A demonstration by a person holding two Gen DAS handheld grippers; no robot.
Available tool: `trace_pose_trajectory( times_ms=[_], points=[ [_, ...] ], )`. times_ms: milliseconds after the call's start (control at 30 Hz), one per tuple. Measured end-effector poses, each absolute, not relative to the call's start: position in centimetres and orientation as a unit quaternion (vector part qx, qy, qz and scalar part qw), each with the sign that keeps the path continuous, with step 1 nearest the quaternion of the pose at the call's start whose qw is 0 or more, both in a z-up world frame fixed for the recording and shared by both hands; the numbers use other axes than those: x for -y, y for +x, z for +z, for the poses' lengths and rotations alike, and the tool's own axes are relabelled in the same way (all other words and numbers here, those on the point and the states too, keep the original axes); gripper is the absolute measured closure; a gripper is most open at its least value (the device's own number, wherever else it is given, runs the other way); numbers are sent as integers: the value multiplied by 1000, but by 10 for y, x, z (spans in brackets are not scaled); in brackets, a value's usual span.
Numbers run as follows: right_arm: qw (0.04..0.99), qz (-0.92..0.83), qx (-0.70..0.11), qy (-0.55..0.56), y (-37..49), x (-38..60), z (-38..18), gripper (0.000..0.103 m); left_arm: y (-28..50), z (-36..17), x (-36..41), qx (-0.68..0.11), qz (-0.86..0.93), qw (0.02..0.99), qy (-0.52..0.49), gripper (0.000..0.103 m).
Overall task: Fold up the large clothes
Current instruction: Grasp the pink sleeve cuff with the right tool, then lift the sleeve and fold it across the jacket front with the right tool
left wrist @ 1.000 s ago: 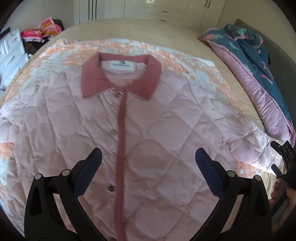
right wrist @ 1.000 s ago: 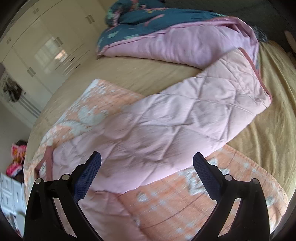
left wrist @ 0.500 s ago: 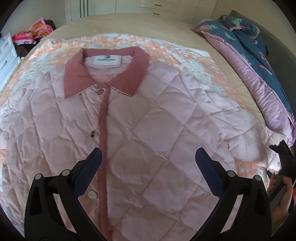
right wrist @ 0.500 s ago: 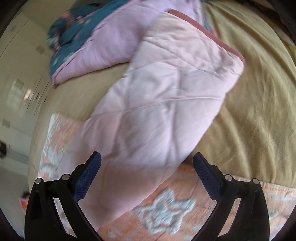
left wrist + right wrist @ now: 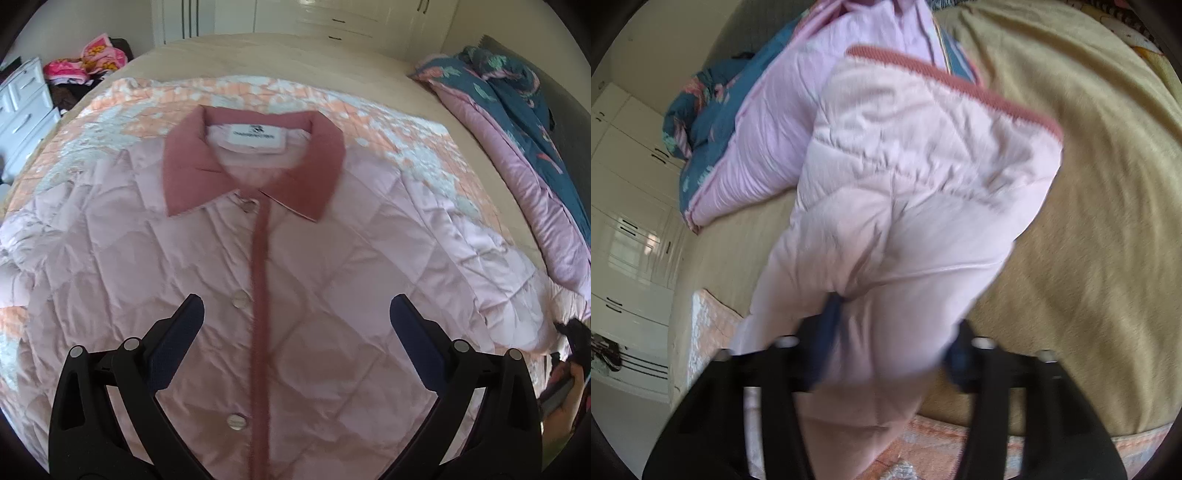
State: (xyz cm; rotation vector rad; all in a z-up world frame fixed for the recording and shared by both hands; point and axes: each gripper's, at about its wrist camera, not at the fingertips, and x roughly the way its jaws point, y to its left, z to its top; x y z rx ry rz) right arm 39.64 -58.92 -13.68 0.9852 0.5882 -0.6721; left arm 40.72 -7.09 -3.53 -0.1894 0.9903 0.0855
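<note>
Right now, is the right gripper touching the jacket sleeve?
Touching. In the right wrist view, the right gripper has the pink jacket sleeve bunched between its fingers, fabric pressed against the left pad.

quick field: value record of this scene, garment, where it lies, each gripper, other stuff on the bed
garment: pink quilted jacket, buttoned, front up, darker pink collar
surface: orange patterned quilt on a tan bed sheet
left gripper: open, above the jacket front
right gripper: closing around the jacket sleeve; blurred
beside: blue and pink comforter bunched at the bed's edge
</note>
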Motion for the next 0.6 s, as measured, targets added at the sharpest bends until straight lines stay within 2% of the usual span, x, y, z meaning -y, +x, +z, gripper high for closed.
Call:
trace_pose_trajectory(
  times_ms=[67, 167, 600],
  points=[
    [809, -303, -253, 436, 397, 582, -119, 83, 407, -32, 65, -470, 43, 876, -96, 8],
    [845, -264, -221, 408, 399, 567, -90, 87, 405, -26, 58, -463, 47, 879, -100, 8],
    [925, -98, -184, 318, 417, 479, -10, 89, 390, 3, 25, -442, 25, 890, -110, 8]
  ],
)
